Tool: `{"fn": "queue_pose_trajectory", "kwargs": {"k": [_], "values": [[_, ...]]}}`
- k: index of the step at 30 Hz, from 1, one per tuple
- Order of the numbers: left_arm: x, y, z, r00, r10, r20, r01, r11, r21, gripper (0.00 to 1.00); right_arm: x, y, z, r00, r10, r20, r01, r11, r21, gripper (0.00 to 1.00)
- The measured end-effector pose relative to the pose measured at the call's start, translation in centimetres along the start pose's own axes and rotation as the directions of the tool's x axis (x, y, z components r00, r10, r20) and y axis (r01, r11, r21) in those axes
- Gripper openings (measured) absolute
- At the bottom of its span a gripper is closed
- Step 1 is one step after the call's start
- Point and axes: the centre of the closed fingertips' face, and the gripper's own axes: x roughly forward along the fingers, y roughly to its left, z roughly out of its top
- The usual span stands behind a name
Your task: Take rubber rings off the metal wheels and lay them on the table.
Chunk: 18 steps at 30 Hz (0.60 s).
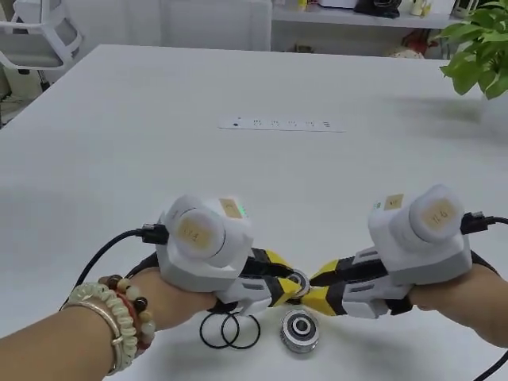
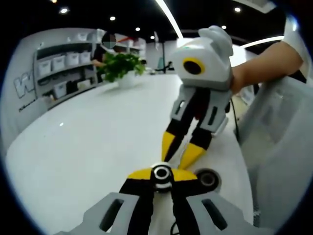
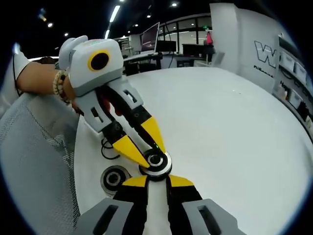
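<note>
A small metal wheel point(image 1: 298, 282) hangs just above the table between both grippers' yellow tips. My left gripper point(image 1: 286, 289) comes in from the left and is shut on this wheel point(image 2: 161, 172). My right gripper point(image 1: 313, 291) meets it from the right, its tips closed narrowly on the wheel's point(image 3: 156, 162) near edge. A second metal wheel point(image 1: 300, 329) lies flat on the table below them. Two black rubber rings point(image 1: 230, 329) lie overlapping to its left, under the left gripper. Whether a ring sits on the held wheel is hidden by the tips.
A white power strip point(image 1: 282, 124) lies in the middle of the white table point(image 1: 159, 159). A green plant point(image 1: 480, 48) stands at the far right corner and an office chair point(image 1: 40, 36) at the far left. Black cables trail from both grippers.
</note>
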Motion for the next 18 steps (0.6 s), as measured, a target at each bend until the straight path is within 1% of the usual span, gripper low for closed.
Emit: {"fn": "queue_pose_trajectory", "kwargs": {"k": [2,3,7,8,10,11,13,16,18], "values": [[-0.01,0.0,-0.02,1.0,0.001,0.0,-0.001,1.0,-0.001,0.14,-0.04,-0.31,-0.12,0.9999,-0.012,-0.002,0.012,1.0,-0.009,0.02],[-0.01,-0.01,-0.02,1.0,0.002,0.0,-0.002,1.0,-0.002,0.14,-0.05,-0.38,-0.11,0.9999,-0.015,0.0,0.015,1.0,-0.01,0.01],[-0.04,0.01,-0.03,1.0,0.004,0.0,-0.004,1.0,-0.002,0.14,-0.05,-0.36,-0.09,0.9998,-0.021,-0.004,0.021,1.0,-0.007,0.0],[-0.04,0.0,-0.03,1.0,0.002,-0.001,-0.002,1.0,-0.001,0.14,-0.06,-0.31,-0.11,0.9998,-0.02,-0.007,0.02,1.0,0.007,0.01],[-0.05,-0.02,-0.03,1.0,0.001,0.0,-0.001,1.0,0.001,0.14,-0.05,-0.13,-0.11,0.9999,-0.012,-0.01,0.012,1.0,0.024,0.05],[-0.04,-0.01,-0.04,1.0,0.001,-0.001,-0.001,1.0,0.001,0.14,-0.01,-0.1,-0.04,0.9999,-0.013,-0.006,0.013,1.0,0.022,0.11],[-0.04,0.0,-0.05,1.0,0.001,-0.001,-0.001,1.0,0.002,0.14,0.11,-0.08,0.21,0.9998,-0.021,0.003,0.021,1.0,0.016,0.17],[-0.04,0.01,-0.05,1.0,0.001,0.0,-0.001,1.0,0.0,0.14,0.39,-0.07,0.19,0.9998,-0.021,0.003,0.021,1.0,0.011,0.19],[-0.04,0.04,-0.05,1.0,0.002,0.001,-0.002,1.0,-0.001,0.14,0.43,-0.03,0.2,0.9999,-0.014,0.009,0.014,1.0,0.024,0.19]]}}
